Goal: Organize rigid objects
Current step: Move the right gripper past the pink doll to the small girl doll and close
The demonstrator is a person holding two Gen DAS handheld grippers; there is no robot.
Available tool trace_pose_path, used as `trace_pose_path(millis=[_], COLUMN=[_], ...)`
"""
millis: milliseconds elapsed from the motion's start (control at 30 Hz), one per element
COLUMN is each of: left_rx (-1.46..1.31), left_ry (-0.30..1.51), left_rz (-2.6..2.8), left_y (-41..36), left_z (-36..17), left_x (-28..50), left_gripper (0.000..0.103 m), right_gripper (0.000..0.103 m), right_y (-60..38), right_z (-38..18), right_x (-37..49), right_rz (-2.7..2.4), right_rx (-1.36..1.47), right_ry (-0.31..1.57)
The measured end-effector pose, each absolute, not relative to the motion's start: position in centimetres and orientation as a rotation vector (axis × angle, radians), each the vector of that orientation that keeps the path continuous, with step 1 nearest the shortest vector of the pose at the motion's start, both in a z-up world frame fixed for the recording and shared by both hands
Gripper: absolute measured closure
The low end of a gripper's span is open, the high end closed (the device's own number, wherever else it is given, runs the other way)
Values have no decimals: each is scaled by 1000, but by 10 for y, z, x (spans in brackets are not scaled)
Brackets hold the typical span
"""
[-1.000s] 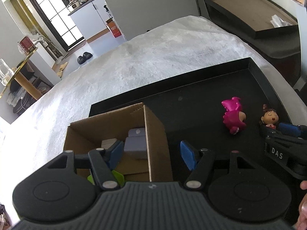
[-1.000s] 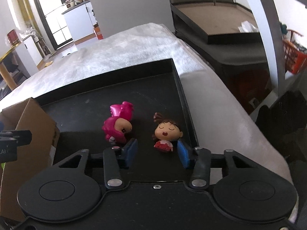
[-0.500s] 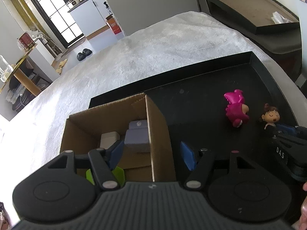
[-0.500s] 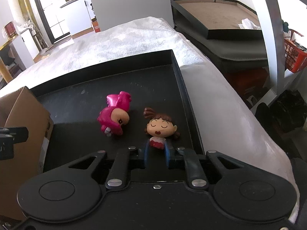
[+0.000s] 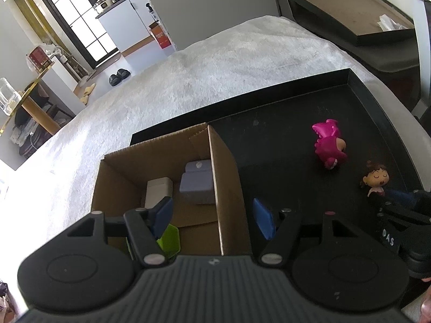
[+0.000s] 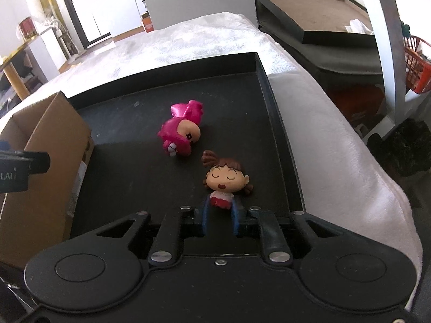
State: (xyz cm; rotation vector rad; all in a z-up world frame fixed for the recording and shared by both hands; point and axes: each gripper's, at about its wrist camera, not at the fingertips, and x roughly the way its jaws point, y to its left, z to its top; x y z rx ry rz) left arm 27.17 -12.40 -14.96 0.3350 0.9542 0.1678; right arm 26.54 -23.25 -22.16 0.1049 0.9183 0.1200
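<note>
**Desk:** What did the right tool [image 6: 219, 222] have at that moment?

**Photographer:** The girl doll [image 6: 227, 181], by her small red-and-white body. She lay near the right edge of the black tray [image 6: 262, 80], toward its near right corner. The blue pads sat close on either side of her torso, and the jaws were easing apart a little with the doll between them. I judged the pinch loose, perhaps being reset.

**Desk:** How would she handle?

**Photographer:** She looked like hard moulded plastic, light and stiff, with a glossy, likely slippery finish. The head was far bigger than the body, so a hold on the torso would probably let her tip or swivel. Pads across the sides of the head, or square across the shoulders, seemed the safer bet. The pigtails looked like the parts most apt to snap.

**Desk:** And the other tool?

**Photographer:** The left tool [image 5: 212, 219] stood spread and empty, straddling the right wall of the cardboard box [image 5: 150, 161] at the tray's left edge. A grey block [image 5: 198, 180], a white block [image 5: 157, 192] and a green piece [image 5: 169, 238] were inside the box.

**Desk:** Anything else loose?

**Photographer:** A pink dinosaur figure [image 6: 181, 136] lay on its side mid-tray, just beyond the doll, not touching her. The tray sat on a white fleecy cover [image 5: 188, 80].
</note>
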Motion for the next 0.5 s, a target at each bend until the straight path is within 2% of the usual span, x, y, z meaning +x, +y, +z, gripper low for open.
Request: trace_pose_path(millis=[33,67,100,167,433,467,500], left_rx=[336,338,339,346,359,359,358], left_ry=[954,953,953,952,952,952,951], left_rz=[168,169,169,169,173,173,174], left_y=[-125,-126,-127,-129,-132,-132,-131], left_z=[-149,-149,-149,-149,-150,-150,-149], left_x=[272,273,273,274,277,277,277], left_gripper=[38,38,38,38,38,38,38], right_gripper=[67,53,45,41,40,44,55], right_y=[-232,-233,-233,-232,-225,-223,-222], right_z=[-221,-221,-220,-220,-231,-231,-230], right_x=[266,267,268,271,282,282,281], right_rz=[116,111,107,112,109,109,117], right_rx=[102,105,107,104,103,86,75], right_ry=[915,909,902,895,904,901,897])
